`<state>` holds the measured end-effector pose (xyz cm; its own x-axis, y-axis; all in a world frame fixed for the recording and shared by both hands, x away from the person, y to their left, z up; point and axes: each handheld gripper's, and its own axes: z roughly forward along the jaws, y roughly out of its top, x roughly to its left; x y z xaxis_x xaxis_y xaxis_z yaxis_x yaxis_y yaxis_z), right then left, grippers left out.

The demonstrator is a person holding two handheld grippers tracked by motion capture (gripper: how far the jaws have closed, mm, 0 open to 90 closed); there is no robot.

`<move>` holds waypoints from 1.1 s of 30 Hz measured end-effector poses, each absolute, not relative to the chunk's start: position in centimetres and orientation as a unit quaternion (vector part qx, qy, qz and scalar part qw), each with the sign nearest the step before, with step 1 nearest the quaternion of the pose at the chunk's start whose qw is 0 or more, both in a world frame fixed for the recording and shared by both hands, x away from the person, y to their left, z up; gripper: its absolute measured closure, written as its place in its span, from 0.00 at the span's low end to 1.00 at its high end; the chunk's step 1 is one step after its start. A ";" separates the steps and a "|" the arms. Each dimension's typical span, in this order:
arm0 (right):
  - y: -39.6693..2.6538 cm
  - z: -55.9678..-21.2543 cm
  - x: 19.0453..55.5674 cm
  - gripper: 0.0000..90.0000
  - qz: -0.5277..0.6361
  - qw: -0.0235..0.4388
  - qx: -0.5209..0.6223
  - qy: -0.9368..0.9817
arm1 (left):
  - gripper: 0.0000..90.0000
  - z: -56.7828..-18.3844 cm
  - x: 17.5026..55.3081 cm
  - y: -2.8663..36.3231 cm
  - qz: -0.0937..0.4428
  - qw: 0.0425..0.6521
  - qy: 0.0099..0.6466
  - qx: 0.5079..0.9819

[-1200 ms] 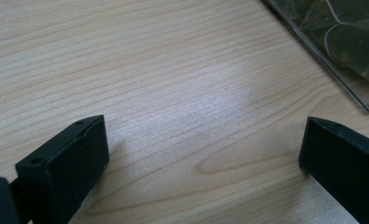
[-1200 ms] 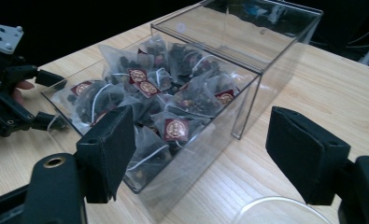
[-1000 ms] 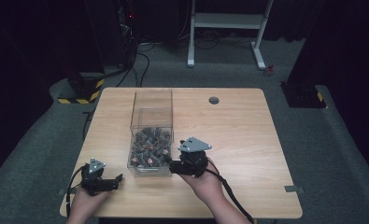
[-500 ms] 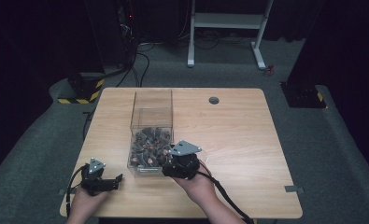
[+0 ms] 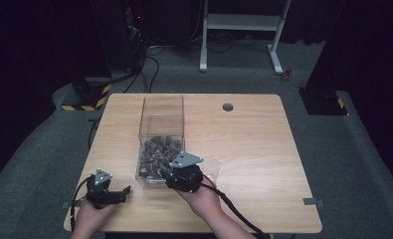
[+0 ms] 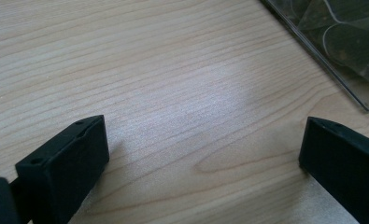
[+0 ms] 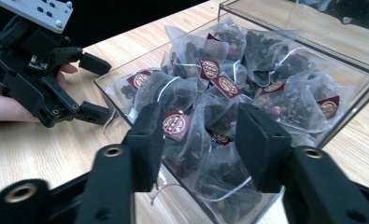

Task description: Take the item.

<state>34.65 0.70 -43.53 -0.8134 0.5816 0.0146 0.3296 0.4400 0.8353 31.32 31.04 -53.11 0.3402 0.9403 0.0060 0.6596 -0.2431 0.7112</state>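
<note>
A clear plastic box (image 5: 162, 117) stands lengthwise on the wooden table (image 5: 253, 144), its near half heaped with mesh tea bags (image 5: 156, 149) carrying red labels. My right gripper (image 5: 160, 173) leans over the box's near end. In the right gripper view its jaws (image 7: 201, 140) have just been closing and straddle one tea bag (image 7: 175, 125); a gap still shows beside the pads. My left gripper (image 5: 123, 193) rests on the table left of the box, open, with bare wood between its jaws (image 6: 203, 154). It also appears beside the box (image 7: 93, 88), held by a hand.
A round cable hole (image 5: 228, 107) sits near the table's far edge. A clear plastic piece (image 5: 213, 167) lies by the right hand. The table's right half is bare wood. A white stand (image 5: 244, 22) and a yellow-black base (image 5: 87, 97) stand on the floor behind.
My right gripper has moved left and down onto the near end of the box, and its jaws have narrowed. The left gripper has stayed put.
</note>
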 end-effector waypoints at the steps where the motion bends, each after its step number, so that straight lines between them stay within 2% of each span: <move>1: 0.8 -43.6 34.6 0.64 0.454 0.140 0.271 0.837 | 0.02 -53.1 31.3 31.0 0.224 0.314 0.529 0.756; 24: 1.4 -44.2 34.6 0.99 0.436 0.138 0.275 0.846 | 0.02 -53.1 31.3 31.0 0.224 0.314 0.529 0.756; 33: 1.2 -44.2 34.5 1.00 0.448 0.137 0.273 0.840 | 0.02 -53.1 31.3 31.0 0.224 0.314 0.529 0.756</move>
<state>34.52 1.16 -44.16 -0.8128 0.5823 0.0148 0.3366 0.4489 0.8277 31.31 31.03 -53.12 0.3400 0.9404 0.0061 0.6590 -0.2429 0.7118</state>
